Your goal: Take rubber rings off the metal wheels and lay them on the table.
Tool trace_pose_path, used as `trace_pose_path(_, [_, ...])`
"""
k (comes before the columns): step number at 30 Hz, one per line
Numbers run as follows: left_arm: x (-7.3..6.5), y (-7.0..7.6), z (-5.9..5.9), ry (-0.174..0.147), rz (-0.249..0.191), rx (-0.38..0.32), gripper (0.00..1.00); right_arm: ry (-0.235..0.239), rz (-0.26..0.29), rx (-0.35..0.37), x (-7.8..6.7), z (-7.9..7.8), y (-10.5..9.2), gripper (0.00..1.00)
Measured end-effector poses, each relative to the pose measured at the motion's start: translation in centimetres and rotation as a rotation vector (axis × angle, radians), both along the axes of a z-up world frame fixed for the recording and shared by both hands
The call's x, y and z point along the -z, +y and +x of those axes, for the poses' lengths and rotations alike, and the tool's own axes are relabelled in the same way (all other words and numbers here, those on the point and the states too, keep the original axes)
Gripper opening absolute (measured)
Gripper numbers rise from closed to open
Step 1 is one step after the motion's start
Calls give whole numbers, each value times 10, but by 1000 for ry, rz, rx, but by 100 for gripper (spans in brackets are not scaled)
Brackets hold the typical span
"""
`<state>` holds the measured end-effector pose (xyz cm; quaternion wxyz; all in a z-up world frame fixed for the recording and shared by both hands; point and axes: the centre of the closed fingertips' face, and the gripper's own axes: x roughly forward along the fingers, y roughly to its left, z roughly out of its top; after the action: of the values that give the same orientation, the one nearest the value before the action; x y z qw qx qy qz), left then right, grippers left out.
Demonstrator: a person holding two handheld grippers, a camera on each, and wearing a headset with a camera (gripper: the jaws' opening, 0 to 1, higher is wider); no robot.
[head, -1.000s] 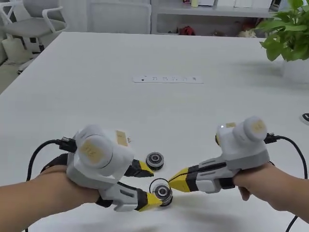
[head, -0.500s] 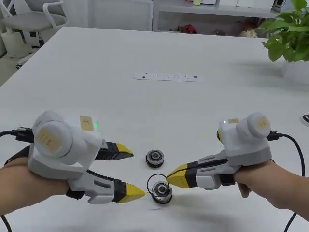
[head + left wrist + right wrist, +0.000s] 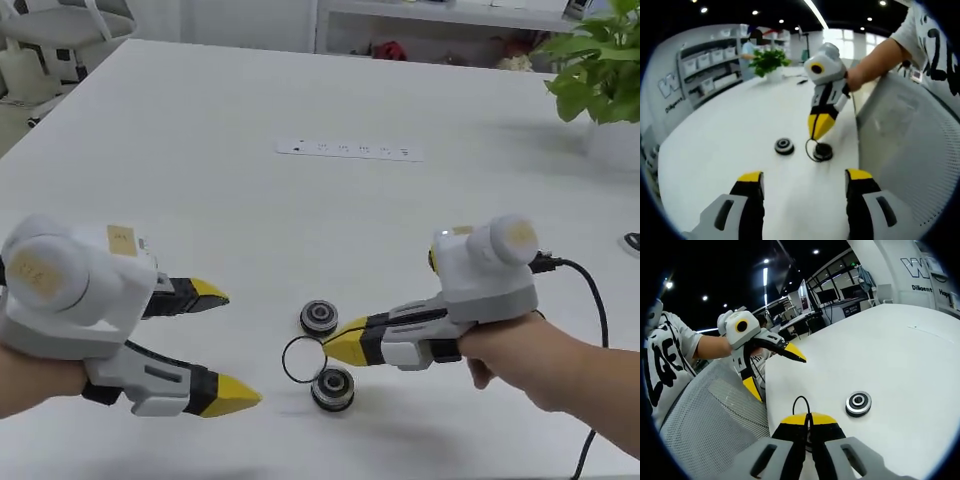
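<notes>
Your right gripper [image 3: 335,348] clamps the thin black rubber ring [image 3: 284,360] just beside the nearer round metal wheel [image 3: 332,388]; your left gripper [image 3: 230,346], left of that wheel, gapes empty.

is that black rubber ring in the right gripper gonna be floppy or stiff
Probably light and bendy: the rubber ring is a thin band, held by one pinched spot in the right gripper. It forms a round loop there, so likely springy, not limp. Laid flat, it shouldn't roll.

Office/lab: big white table [image 3: 300,90] w/ power strip [image 3: 350,151], swivel chair [image 3: 58,30], shelving [image 3: 710,60], potted plant [image 3: 598,62].
</notes>
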<state>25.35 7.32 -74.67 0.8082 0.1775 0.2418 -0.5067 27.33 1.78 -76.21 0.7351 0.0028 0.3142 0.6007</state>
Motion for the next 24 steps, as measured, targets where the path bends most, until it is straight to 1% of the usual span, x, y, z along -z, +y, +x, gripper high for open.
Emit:
trace_pose_path(5, [1, 8, 0, 4, -3, -23, 67, -12, -20, 11, 5, 7, 10, 0])
trace_pose_path(10, [2, 12, 0, 5, -3, -38, 67, -15, -48, 17, 15, 13, 23, 0])
trace_pose_path(17, [4, 16, 0, 9, -2, -50, 67, -35, -74, 15, 24, 15, 35, 0])
trace_pose_path(24, [4, 19, 1, 10, -2, -57, 67, -54, -81, -2, 26, 11, 40, 1])
